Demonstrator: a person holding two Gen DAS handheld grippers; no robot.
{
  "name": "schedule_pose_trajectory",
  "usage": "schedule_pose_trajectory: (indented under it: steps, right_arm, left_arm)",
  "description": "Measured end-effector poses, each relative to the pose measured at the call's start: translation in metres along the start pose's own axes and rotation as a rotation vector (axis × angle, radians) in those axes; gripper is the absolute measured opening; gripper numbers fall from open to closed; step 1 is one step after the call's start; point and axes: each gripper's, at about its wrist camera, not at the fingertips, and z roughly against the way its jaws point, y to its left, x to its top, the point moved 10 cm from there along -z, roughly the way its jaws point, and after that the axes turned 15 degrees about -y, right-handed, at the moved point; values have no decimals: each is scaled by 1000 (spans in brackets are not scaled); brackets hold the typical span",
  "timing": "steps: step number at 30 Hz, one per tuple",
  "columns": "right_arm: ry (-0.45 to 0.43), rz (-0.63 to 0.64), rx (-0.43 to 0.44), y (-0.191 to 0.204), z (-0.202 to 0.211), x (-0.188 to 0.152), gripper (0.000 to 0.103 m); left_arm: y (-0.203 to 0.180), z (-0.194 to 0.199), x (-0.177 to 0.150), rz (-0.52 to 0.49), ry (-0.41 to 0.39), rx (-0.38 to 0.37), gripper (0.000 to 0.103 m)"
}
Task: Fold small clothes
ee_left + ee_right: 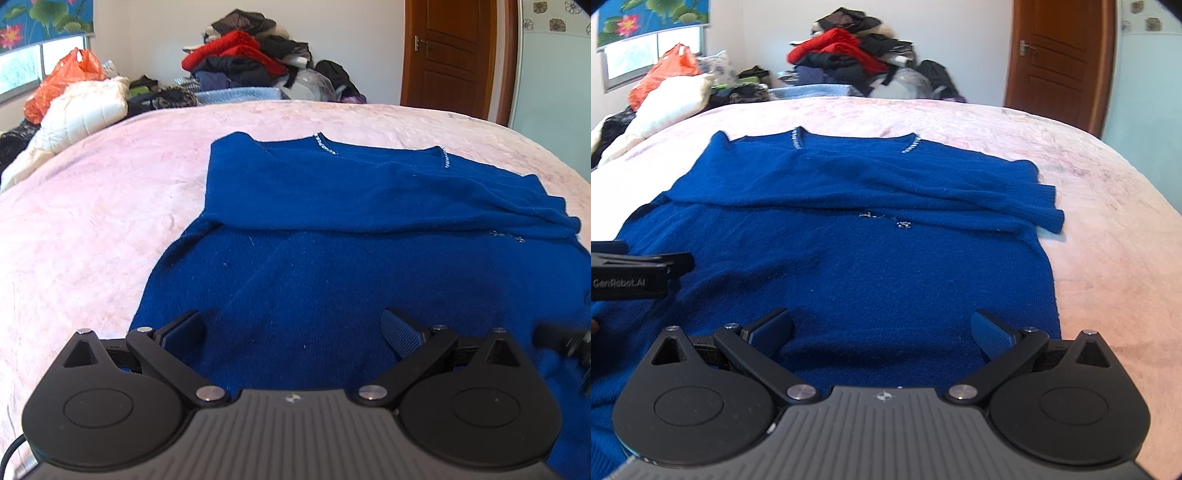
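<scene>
A dark blue knit sweater (332, 229) lies flat on the pink bedspread (92, 221), collar toward the far side, with both sleeves folded across the chest. In the right wrist view the same sweater (849, 258) shows a ribbed cuff at its right edge. My left gripper (293, 328) hovers open over the sweater's near left part, nothing between its fingers. My right gripper (881, 328) is open too, above the near right part of the hem. The left gripper's body (635, 275) shows at the left edge of the right wrist view.
A heap of clothes (251, 59) with a red garment is piled beyond the bed's far edge. A cream quilted jacket (81, 110) and an orange plastic bag (62, 77) lie at the far left. A brown door (454, 55) stands at the back right.
</scene>
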Motion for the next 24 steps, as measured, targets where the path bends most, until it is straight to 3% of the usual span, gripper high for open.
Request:
schedule_pose_trajectory:
  steps: [4, 6, 9, 14, 17, 20, 24]
  right_arm:
    - [-87, -219, 90, -22, 25, 18, 99]
    - [-141, -261, 119, -35, 43, 28, 99]
    - [-211, -273, 149, -52, 75, 41, 100]
    - [-286, -258, 209, -76, 129, 59, 102]
    - [-284, -243, 304, -82, 158, 69, 103]
    - [-201, -146, 401, -73, 178, 63, 103]
    - [-110, 143, 434, -33, 194, 34, 100]
  left_arm:
    - [0, 23, 2, 62, 26, -81, 103]
    - [-2, 37, 1, 86, 38, -131, 103]
    - [-3, 60, 1, 99, 42, -189, 103]
    - [-7, 89, -5, 13, 45, -237, 103]
    - [-9, 100, -12, -20, 69, -267, 103]
    - [-10, 107, -17, -54, 79, -269, 103]
    - [-13, 110, -18, -74, 85, -273, 103]
